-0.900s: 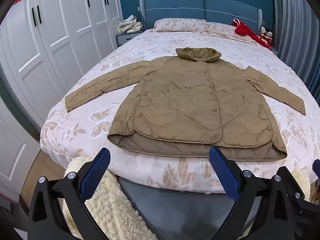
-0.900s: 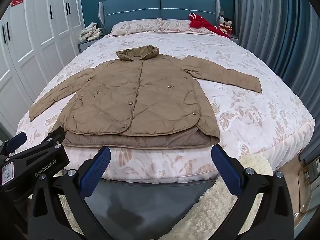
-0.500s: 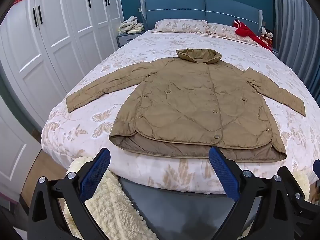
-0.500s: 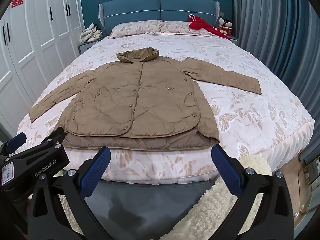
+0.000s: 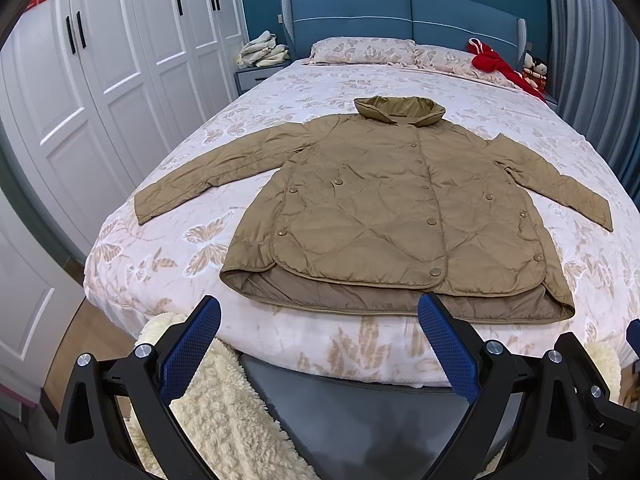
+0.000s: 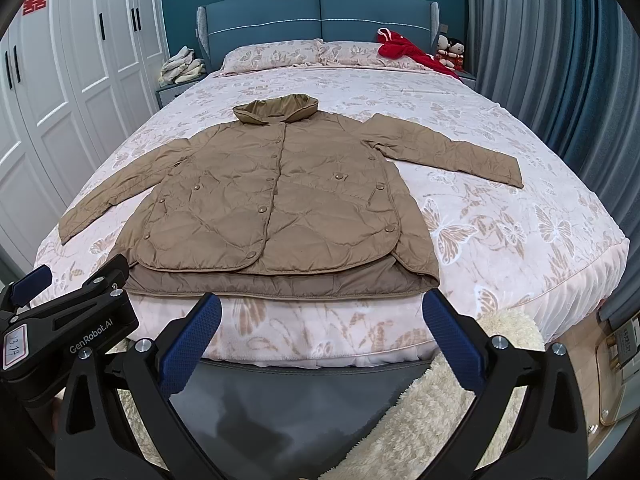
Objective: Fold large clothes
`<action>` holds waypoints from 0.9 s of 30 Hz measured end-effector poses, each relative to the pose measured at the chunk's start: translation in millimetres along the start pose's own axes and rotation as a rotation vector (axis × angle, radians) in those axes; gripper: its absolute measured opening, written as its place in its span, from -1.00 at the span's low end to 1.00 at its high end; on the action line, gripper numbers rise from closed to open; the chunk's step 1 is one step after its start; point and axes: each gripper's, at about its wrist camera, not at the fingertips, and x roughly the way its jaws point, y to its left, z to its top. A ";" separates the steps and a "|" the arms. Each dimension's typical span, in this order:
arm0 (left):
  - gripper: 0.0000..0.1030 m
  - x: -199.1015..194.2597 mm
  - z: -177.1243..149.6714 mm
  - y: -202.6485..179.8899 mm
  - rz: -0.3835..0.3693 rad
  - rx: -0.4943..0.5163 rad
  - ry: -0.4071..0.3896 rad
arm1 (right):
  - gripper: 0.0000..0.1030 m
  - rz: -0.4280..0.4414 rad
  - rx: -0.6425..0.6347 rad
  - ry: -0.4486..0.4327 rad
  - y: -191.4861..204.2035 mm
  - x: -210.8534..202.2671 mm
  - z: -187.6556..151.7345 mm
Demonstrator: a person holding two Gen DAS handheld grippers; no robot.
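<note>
A tan jacket [image 5: 384,208] lies flat and buttoned on the bed [image 5: 168,248], its 2 sleeves spread, hem near the foot edge. The left gripper [image 5: 320,344] and right gripper [image 6: 322,344] hover short of it, jaws wide apart, holding nothing.

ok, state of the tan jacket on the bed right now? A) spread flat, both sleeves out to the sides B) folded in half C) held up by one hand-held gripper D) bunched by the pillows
A: the jacket lies flat, buttoned, both sleeves extended; both hand-held grippers open, short of its hem.
</note>
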 end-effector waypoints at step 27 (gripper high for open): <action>0.86 -5.4 -1.6 13.9 0.009 -0.018 0.008 | 0.91 0.009 -0.003 0.010 3.5 2.1 2.9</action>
